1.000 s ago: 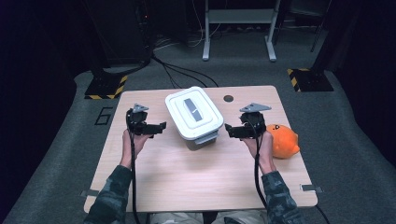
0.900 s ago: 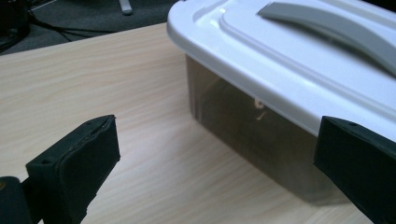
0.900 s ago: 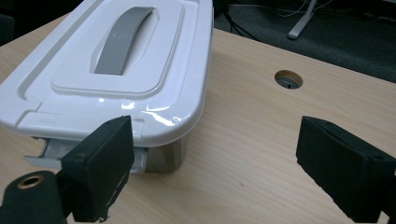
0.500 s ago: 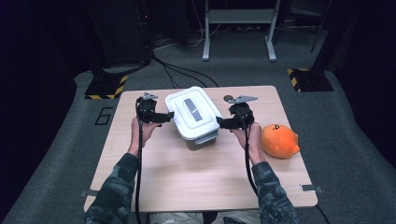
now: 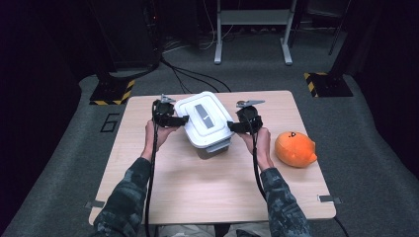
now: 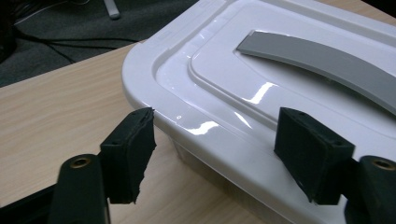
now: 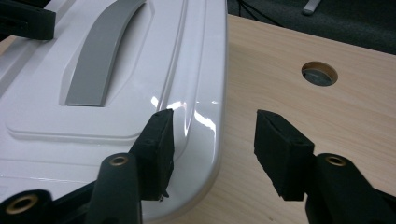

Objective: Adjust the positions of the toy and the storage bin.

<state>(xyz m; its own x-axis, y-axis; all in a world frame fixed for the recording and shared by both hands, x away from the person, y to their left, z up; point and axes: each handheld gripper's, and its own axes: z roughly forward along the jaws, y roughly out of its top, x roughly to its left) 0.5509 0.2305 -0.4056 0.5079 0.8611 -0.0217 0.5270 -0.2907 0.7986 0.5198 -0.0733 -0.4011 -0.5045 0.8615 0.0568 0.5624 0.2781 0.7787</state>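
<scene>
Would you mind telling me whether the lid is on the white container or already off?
On. The white lid sits flat over the container, its rim overhanging the wall all round in both gripper views. Whether it is latched cannot be told.

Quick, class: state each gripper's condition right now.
Left gripper: open, jaws astride the edge of the white lid, holding nothing.
Right gripper: open, jaws astride the lid's opposite edge, holding nothing.

Dim dark surroundings, lit table (image 5: 197, 187), overhead glare on glossy lid (image 6: 210, 126), soft focus
</scene>
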